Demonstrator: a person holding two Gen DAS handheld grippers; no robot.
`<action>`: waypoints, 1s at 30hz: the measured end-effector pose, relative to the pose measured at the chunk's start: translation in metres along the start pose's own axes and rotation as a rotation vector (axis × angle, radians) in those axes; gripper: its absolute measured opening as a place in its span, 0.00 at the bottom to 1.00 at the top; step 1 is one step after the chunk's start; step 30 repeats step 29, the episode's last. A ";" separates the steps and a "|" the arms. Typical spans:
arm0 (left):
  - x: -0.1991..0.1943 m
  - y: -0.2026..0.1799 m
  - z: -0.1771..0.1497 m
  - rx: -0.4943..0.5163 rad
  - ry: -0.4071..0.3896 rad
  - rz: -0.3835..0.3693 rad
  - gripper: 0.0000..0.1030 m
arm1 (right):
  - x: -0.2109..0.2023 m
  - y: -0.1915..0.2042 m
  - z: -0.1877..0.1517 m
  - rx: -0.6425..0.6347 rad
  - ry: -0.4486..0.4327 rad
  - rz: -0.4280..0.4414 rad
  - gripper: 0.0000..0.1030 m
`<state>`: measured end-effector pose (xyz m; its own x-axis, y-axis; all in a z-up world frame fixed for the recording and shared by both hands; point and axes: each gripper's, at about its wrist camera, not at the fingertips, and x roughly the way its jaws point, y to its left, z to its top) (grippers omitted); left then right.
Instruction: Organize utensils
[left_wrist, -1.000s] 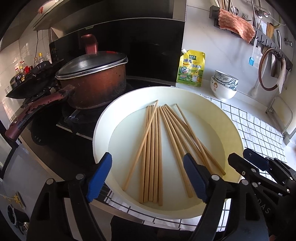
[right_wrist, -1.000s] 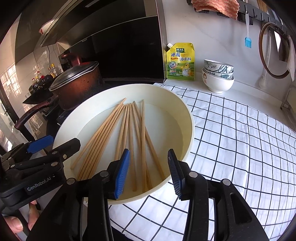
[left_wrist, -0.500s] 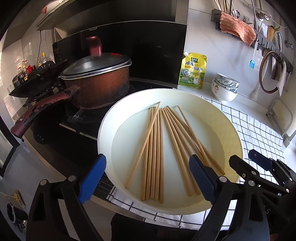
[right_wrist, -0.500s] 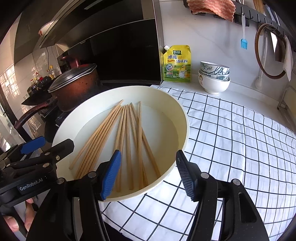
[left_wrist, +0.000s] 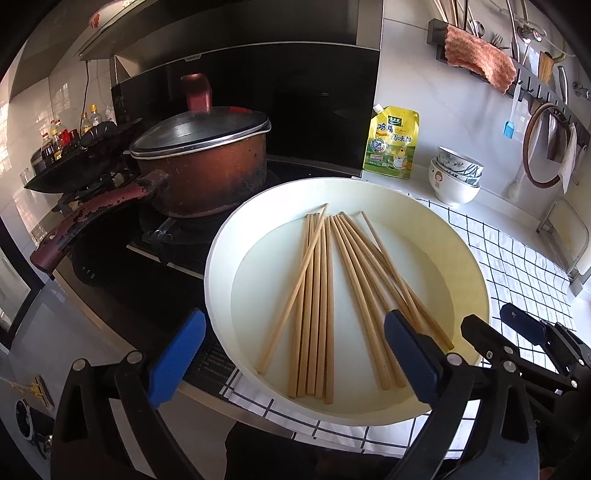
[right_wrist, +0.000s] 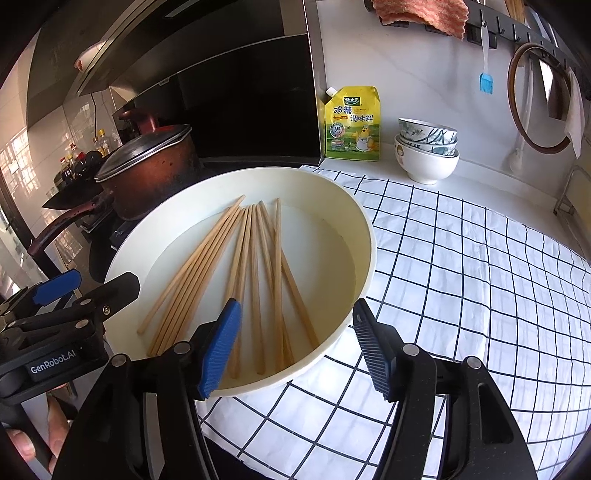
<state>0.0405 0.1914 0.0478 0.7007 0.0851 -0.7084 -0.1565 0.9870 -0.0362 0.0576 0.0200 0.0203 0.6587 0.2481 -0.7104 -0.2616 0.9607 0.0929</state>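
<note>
Left wrist view: left gripper (left_wrist: 291, 354) spread wide and empty, chopsticks (left_wrist: 325, 295) lying in the cream basin (left_wrist: 476, 273) straight ahead, long axes running away along the fingers. Right wrist view: right gripper (right_wrist: 295, 347) also spread, straddling the basin's near rim, chopsticks ahead-left. Only this view shows the checked cloth (right_wrist: 461, 280) fully. Both look about equally near, I'd guess.

Sharp, sunlit views with bright glare on the checked cloth (right_wrist: 461, 266), dim stove side, heavy fisheye vignetting
</note>
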 end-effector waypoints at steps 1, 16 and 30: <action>0.000 0.000 0.000 -0.001 0.001 0.000 0.93 | 0.000 0.000 0.000 -0.001 0.000 -0.001 0.59; 0.005 0.000 -0.002 -0.005 0.015 -0.003 0.93 | 0.001 0.000 -0.002 0.002 0.001 -0.001 0.59; 0.006 0.001 -0.003 -0.018 0.024 0.005 0.93 | 0.000 -0.002 -0.002 0.008 -0.006 0.001 0.59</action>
